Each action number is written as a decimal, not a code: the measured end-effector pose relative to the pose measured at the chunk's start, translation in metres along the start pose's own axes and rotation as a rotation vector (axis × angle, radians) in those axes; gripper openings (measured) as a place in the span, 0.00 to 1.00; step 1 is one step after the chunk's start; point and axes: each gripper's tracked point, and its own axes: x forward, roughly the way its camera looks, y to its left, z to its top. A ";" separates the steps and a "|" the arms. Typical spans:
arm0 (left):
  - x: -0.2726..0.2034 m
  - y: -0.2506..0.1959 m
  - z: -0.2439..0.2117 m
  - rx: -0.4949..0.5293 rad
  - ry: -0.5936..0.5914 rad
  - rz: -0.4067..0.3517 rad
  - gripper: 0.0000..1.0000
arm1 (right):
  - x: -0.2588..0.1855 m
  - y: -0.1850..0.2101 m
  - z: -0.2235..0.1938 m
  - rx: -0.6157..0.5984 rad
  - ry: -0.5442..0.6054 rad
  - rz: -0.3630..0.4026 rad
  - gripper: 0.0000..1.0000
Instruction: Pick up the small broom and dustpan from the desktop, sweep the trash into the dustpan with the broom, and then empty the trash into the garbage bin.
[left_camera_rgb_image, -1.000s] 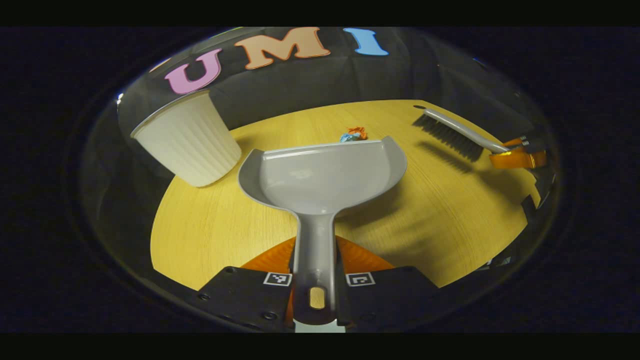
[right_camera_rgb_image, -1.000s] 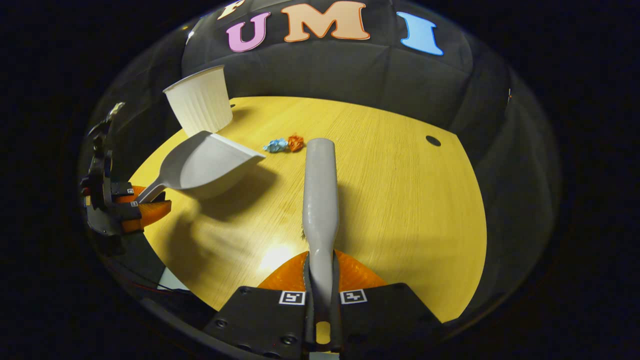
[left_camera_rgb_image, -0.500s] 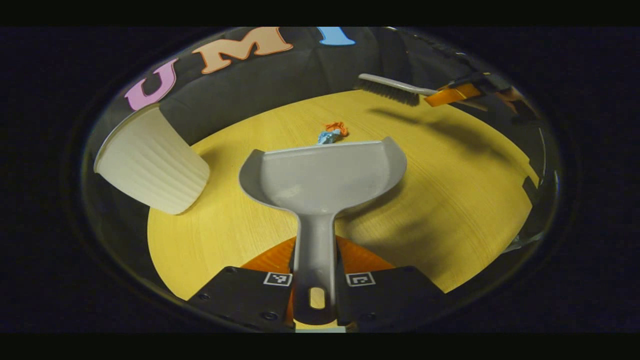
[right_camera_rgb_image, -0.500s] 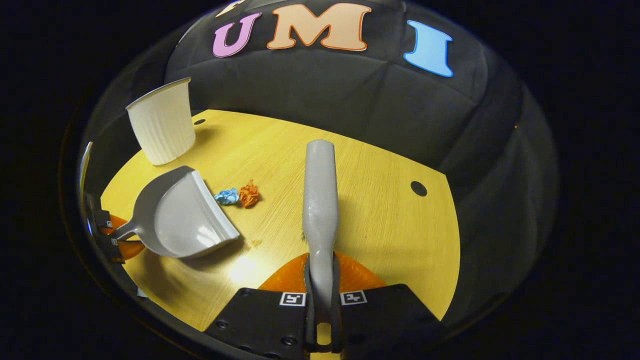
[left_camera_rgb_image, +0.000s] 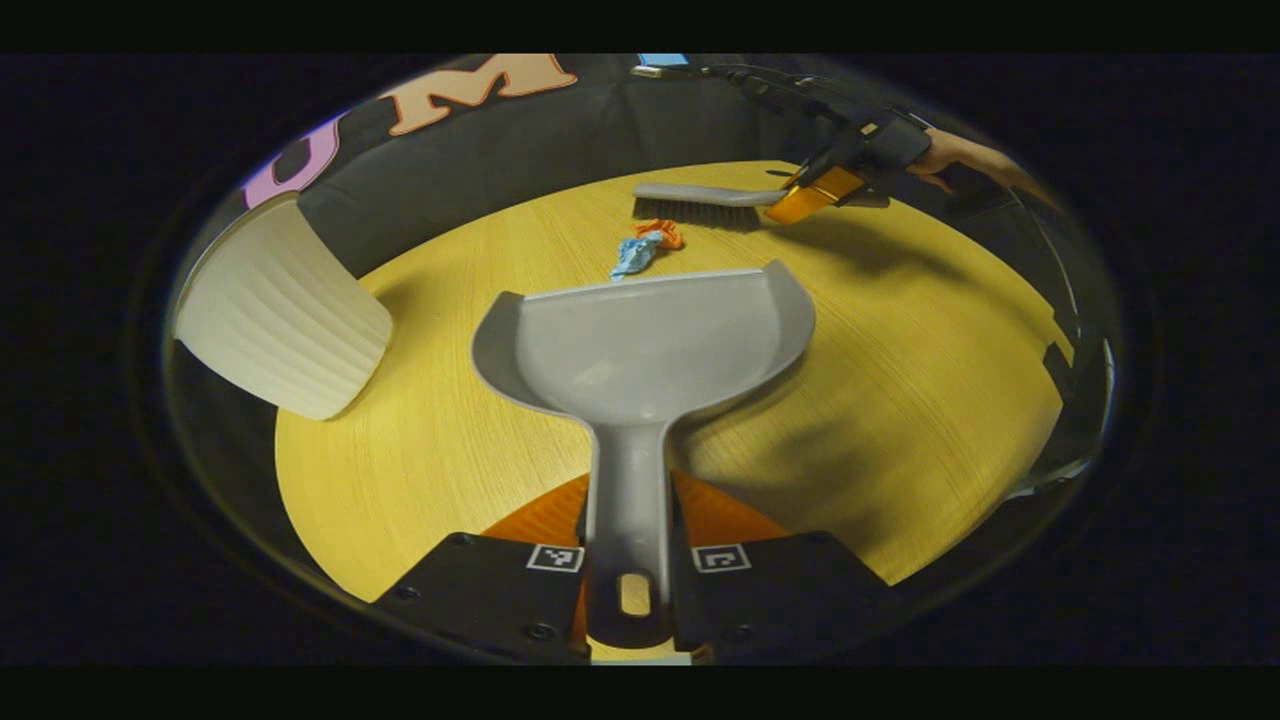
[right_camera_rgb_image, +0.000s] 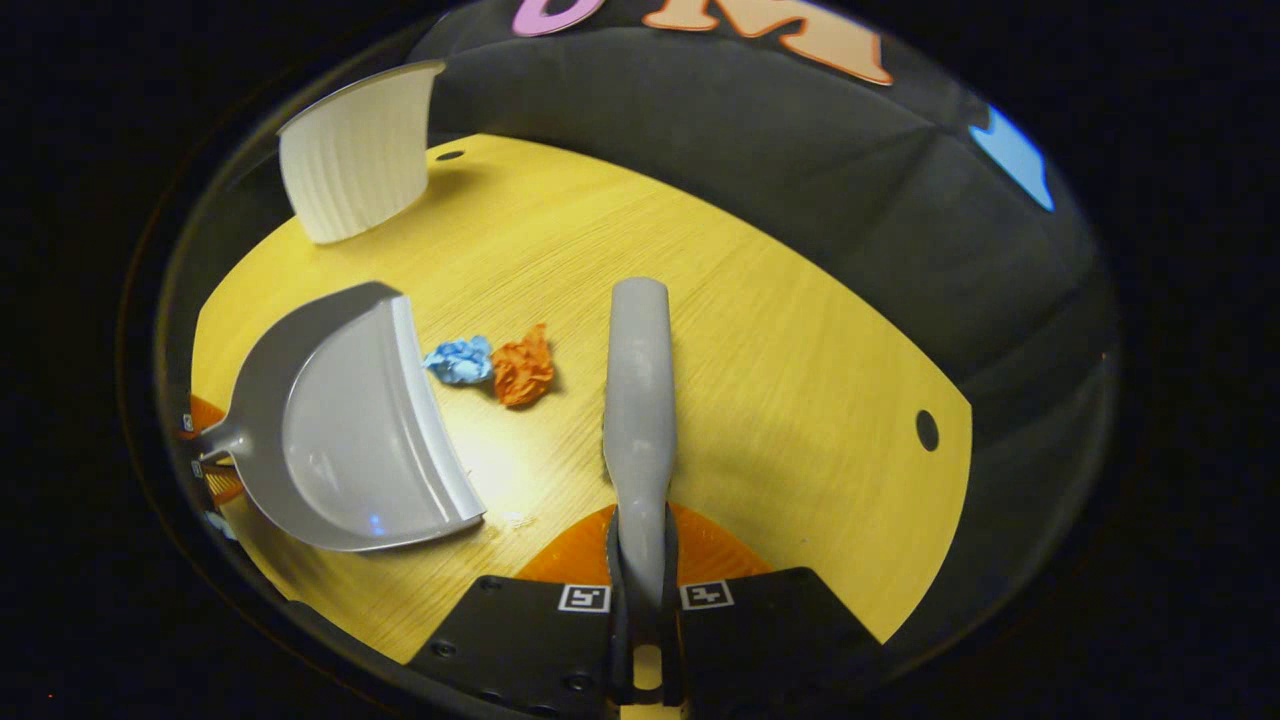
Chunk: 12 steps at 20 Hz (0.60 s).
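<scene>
My left gripper (left_camera_rgb_image: 628, 555) is shut on the handle of the grey dustpan (left_camera_rgb_image: 645, 345), whose front lip rests on the yellow table just short of the trash. A crumpled blue paper (left_camera_rgb_image: 632, 254) and an orange one (left_camera_rgb_image: 660, 233) lie side by side past that lip. In the right gripper view the dustpan (right_camera_rgb_image: 340, 430) sits left of the blue paper (right_camera_rgb_image: 460, 360) and orange paper (right_camera_rgb_image: 522, 366). My right gripper (right_camera_rgb_image: 642, 590) is shut on the grey broom (right_camera_rgb_image: 638, 400), which lies just right of the trash. The left gripper view shows that broom (left_camera_rgb_image: 700, 200) behind the papers, bristles down.
A white ribbed bin stands at the table's far left corner (left_camera_rgb_image: 275, 320), (right_camera_rgb_image: 355, 165). A hand (left_camera_rgb_image: 960, 160) holds the right gripper. There is a cable hole (right_camera_rgb_image: 927, 430) in the tabletop (right_camera_rgb_image: 800, 400) at the right, with open wood around it.
The broom came down from above the table's right side to a spot just behind the trash. The dustpan settled lower with its lip close to the papers.
</scene>
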 end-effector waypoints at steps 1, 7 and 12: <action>0.001 0.000 0.000 0.002 0.002 -0.001 0.25 | -0.001 0.007 0.002 -0.040 0.010 0.019 0.10; -0.001 0.002 0.000 0.019 0.011 0.003 0.27 | -0.029 0.044 0.024 -0.260 0.014 0.218 0.10; 0.000 0.003 0.001 0.021 -0.008 0.009 0.27 | -0.046 0.027 0.048 -0.326 -0.008 0.371 0.10</action>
